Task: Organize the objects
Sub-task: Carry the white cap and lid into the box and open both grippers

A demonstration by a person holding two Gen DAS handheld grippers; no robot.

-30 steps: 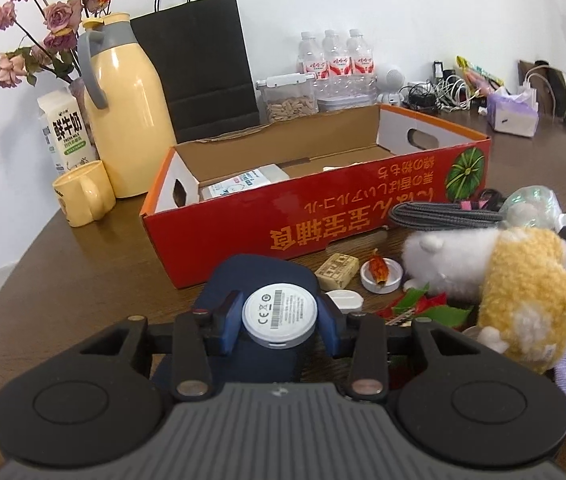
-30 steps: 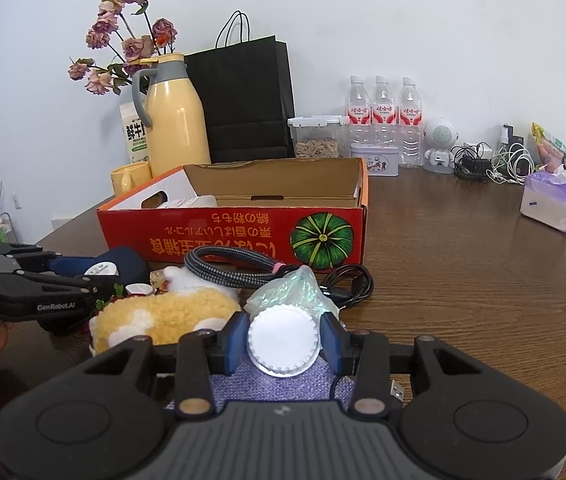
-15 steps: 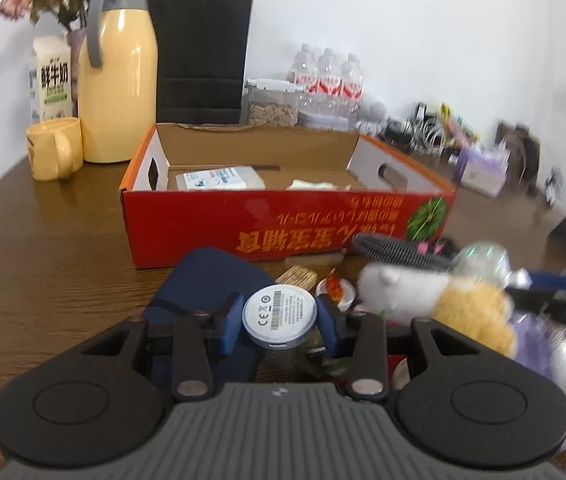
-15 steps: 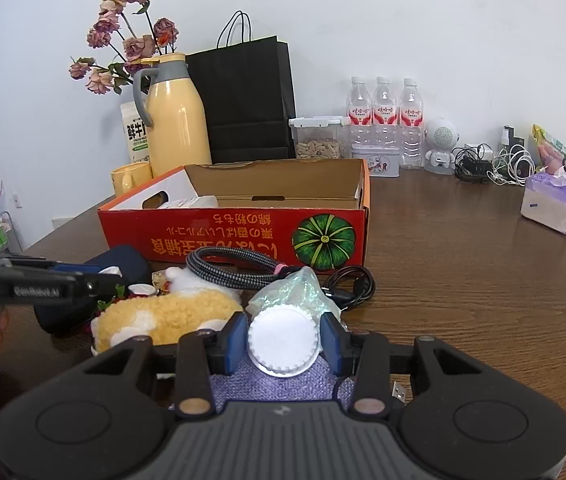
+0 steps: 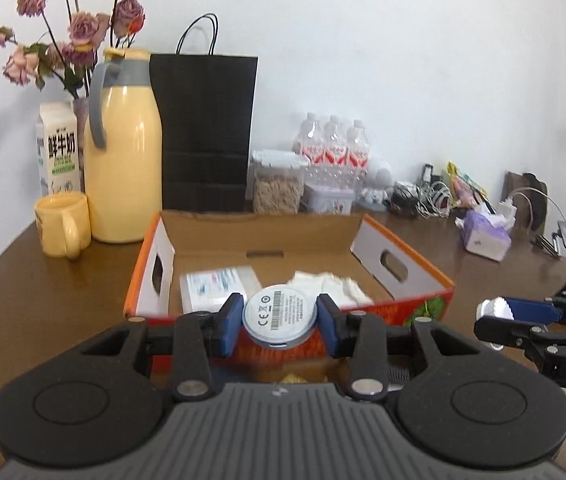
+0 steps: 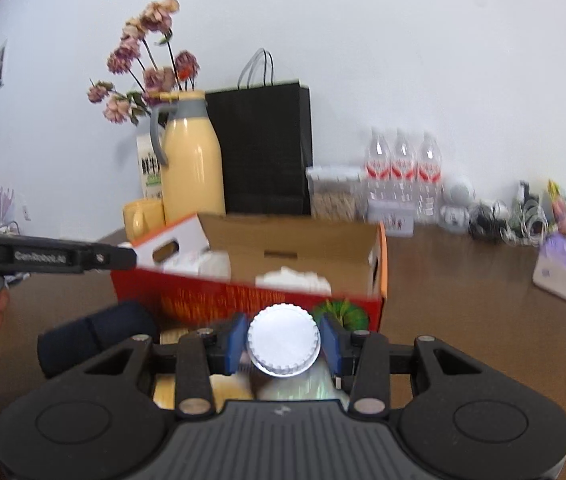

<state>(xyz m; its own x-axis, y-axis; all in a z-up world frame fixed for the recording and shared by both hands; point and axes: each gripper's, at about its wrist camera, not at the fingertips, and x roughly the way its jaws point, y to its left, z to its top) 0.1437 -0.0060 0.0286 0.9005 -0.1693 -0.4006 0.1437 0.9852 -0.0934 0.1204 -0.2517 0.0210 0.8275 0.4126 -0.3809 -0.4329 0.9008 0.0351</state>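
The left gripper (image 5: 279,322) clamps a white disc (image 5: 280,317); the right gripper (image 6: 283,346) grips a ridged cap (image 6: 283,340), probably a bottle's. Both jaws face the open box (image 5: 403,294) just ahead and below; the left seems nearer.

Bright, even light, soft shadows. Strong fisheye bending, dark corners. Glare streak on the glossy yellow plastic thermos jug (image 5: 123,160). Motion blur smears the red cardboard box (image 6: 267,292) in the right view; left view sharper.
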